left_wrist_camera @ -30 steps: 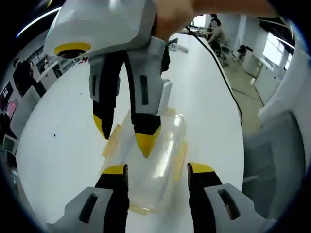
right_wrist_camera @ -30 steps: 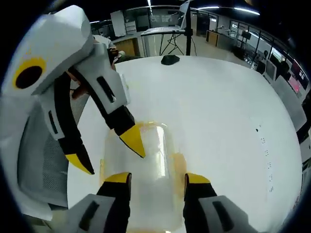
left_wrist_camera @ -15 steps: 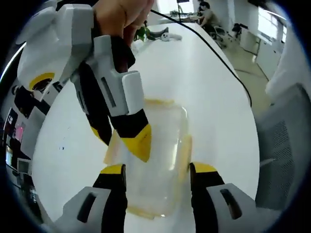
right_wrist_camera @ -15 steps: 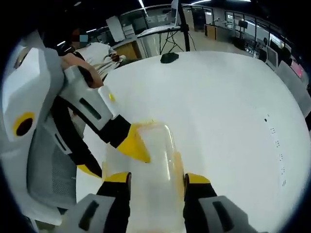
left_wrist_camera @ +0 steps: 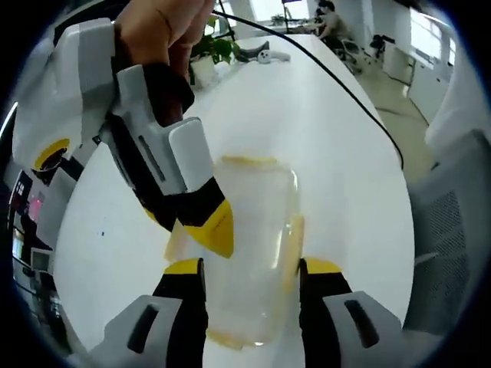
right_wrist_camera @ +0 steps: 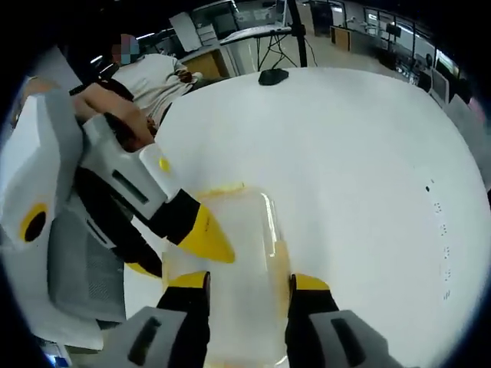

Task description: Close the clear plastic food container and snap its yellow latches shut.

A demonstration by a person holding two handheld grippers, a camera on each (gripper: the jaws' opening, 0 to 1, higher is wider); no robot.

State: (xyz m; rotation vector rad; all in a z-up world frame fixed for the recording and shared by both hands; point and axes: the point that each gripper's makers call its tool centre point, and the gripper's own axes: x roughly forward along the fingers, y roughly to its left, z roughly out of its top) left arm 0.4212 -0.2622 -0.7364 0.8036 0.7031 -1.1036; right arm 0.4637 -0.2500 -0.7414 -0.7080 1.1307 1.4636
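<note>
The clear plastic container (left_wrist_camera: 253, 222) lies on the white table (left_wrist_camera: 337, 153) with its lid on. Pale yellow latches show along its sides (left_wrist_camera: 294, 239) and far end (left_wrist_camera: 244, 161). My left gripper (left_wrist_camera: 252, 270) is open, its jaws standing either side of the container's near end. My right gripper (left_wrist_camera: 184, 224) reaches in from the upper left, open, one yellow fingertip (left_wrist_camera: 213, 230) resting on the lid. In the right gripper view the container (right_wrist_camera: 239, 253) sits between the open right gripper (right_wrist_camera: 247, 281), and the left gripper (right_wrist_camera: 175, 254) presses one fingertip (right_wrist_camera: 204, 239) on the lid's left edge.
A black cable (left_wrist_camera: 345, 84) runs across the table's far right. A dark mouse-like object (right_wrist_camera: 272, 76) lies at the far edge, a person (right_wrist_camera: 157, 80) sits beyond it. A grey mesh chair (left_wrist_camera: 449, 230) stands by the table's edge.
Both grippers have tilted lower over the container. Each one's yellow fingertip has slid from near the lid's middle toward its side edge. The container has stayed in place.
</note>
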